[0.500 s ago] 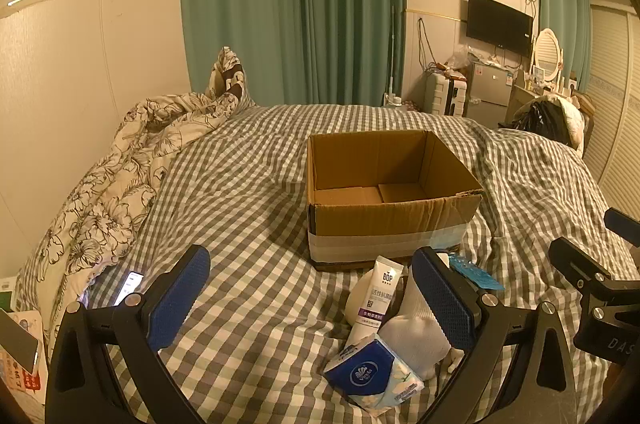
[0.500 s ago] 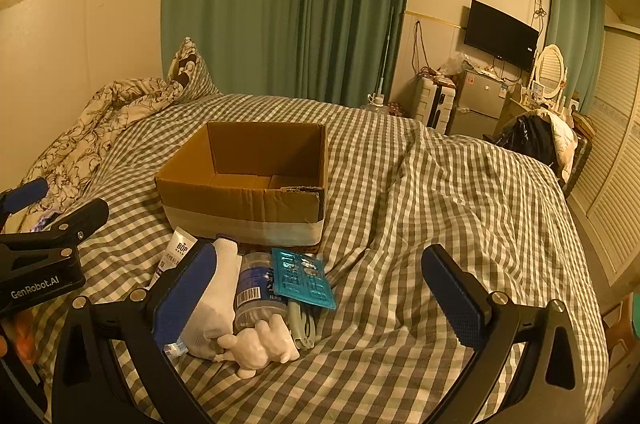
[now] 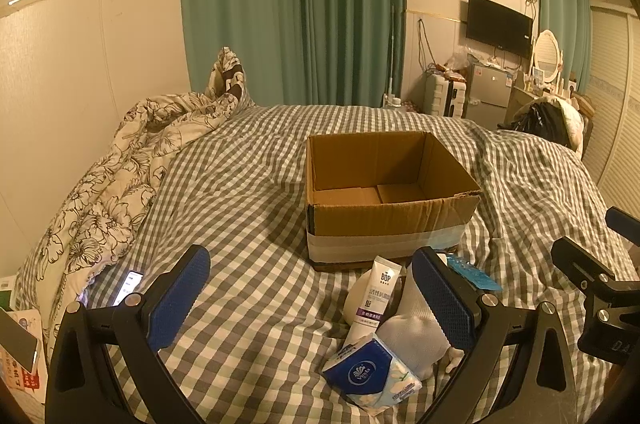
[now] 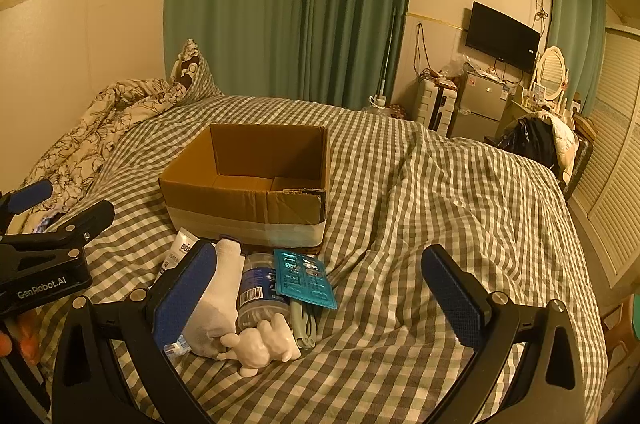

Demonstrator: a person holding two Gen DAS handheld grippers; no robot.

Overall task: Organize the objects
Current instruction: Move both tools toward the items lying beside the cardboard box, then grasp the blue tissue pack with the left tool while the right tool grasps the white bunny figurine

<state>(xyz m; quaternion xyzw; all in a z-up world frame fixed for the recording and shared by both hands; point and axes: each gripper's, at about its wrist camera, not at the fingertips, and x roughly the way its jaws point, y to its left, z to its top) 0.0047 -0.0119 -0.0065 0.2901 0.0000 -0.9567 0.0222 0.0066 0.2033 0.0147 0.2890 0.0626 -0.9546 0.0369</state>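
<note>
An open, empty cardboard box [image 3: 384,199] [image 4: 252,191] sits on the checked bed. In front of it lies a pile: a white BOP tube [image 3: 378,298] [image 4: 180,252], a white sock [image 3: 416,332] [image 4: 218,296], a blue tissue pack [image 3: 372,376], a clear bottle [image 4: 258,296], a teal blister pack [image 4: 306,278] [image 3: 474,274], a white figurine [image 4: 260,342] and grey scissors [image 4: 304,324]. My left gripper [image 3: 316,298] is open and empty, just left of the pile. My right gripper [image 4: 320,302] is open and empty, over the pile's right side.
A floral duvet [image 3: 116,191] is bunched along the wall at the left. A lit phone [image 3: 130,286] lies by it. The bed's right part [image 4: 460,191] is rumpled checked sheet. A fridge, TV and wardrobe stand beyond the bed.
</note>
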